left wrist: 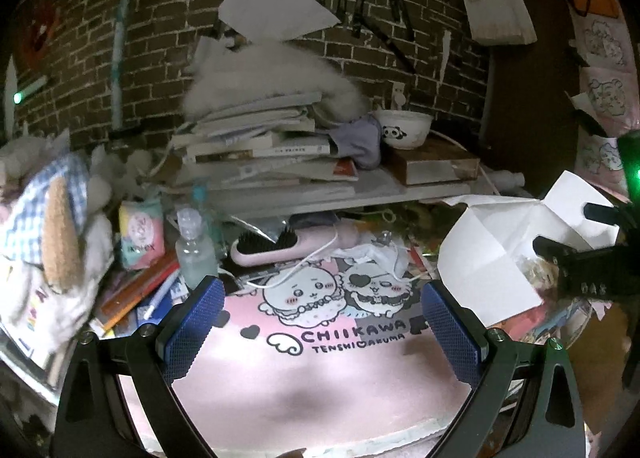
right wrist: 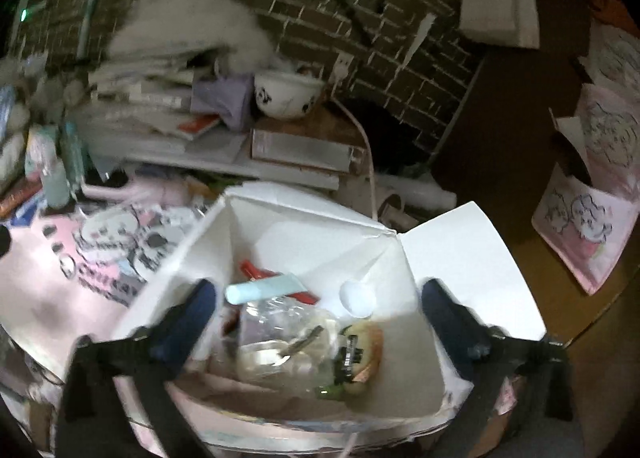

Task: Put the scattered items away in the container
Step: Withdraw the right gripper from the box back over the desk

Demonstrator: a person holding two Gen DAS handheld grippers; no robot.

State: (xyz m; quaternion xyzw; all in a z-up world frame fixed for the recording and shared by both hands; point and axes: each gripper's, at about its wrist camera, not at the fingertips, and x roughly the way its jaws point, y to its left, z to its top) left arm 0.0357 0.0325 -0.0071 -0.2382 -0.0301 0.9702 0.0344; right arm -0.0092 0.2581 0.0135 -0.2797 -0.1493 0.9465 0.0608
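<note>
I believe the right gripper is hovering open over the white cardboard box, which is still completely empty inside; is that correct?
Not quite. In the right wrist view the right gripper does hover open over the white cardboard box, but the box is not empty: it already holds a pale blue tube, a red pen, a clear plastic bag and other small items.

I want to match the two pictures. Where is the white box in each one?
Left wrist view: the white box sits at the right, flaps open, beside the pink mat.
Right wrist view: the box fills the lower middle, open, with things inside, between the fingers of the open right claw.
Shared landmark: the panda bowl shows in both, behind the box.
</note>
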